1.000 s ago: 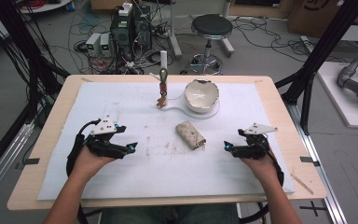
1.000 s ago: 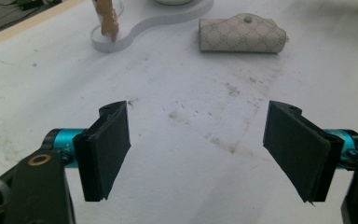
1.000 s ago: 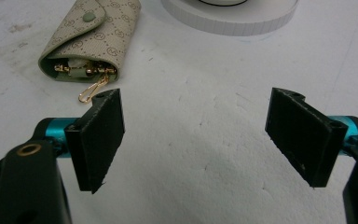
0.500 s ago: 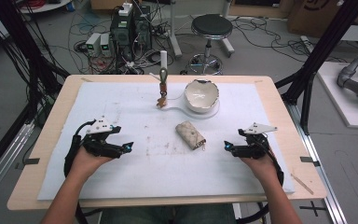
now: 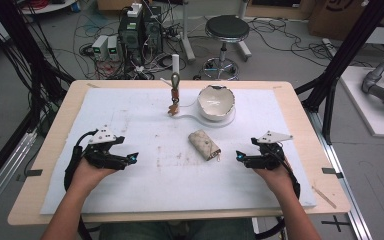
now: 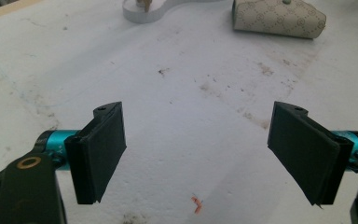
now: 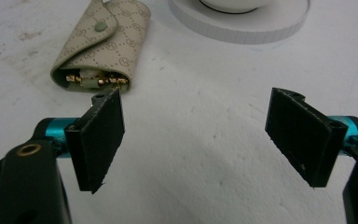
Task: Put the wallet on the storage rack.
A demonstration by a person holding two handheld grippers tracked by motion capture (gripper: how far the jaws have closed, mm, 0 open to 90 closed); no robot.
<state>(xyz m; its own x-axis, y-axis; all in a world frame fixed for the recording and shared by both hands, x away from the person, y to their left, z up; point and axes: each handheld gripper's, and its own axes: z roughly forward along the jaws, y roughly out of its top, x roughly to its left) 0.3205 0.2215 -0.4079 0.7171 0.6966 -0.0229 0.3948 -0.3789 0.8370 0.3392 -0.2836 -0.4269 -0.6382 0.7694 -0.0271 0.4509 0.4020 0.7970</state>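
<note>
A beige patterned key pouch (image 5: 204,145) lies closed in the middle of the white mat (image 5: 145,190), its open end showing gold hardware (image 7: 105,42). My left gripper (image 5: 130,159) rests on the mat at the left, pointing right toward the pouch (image 6: 279,18). Its jaws have just been opening and now stand wide, my left gripper (image 6: 196,154) holding nothing. At the right, my right gripper (image 5: 240,157) points left, a short way from the pouch. My right gripper (image 7: 196,140) is open with bare mat between its jaws.
A cracked white bowl (image 5: 216,101) sits on a white base (image 5: 190,119) at the back of the mat, and a small stand with a hook (image 5: 174,95) rises from the base's left end. The wooden table (image 5: 325,165) borders the mat.
The left hand has edged slightly toward the near edge. The right hand, pouch and bowl have stayed put.
</note>
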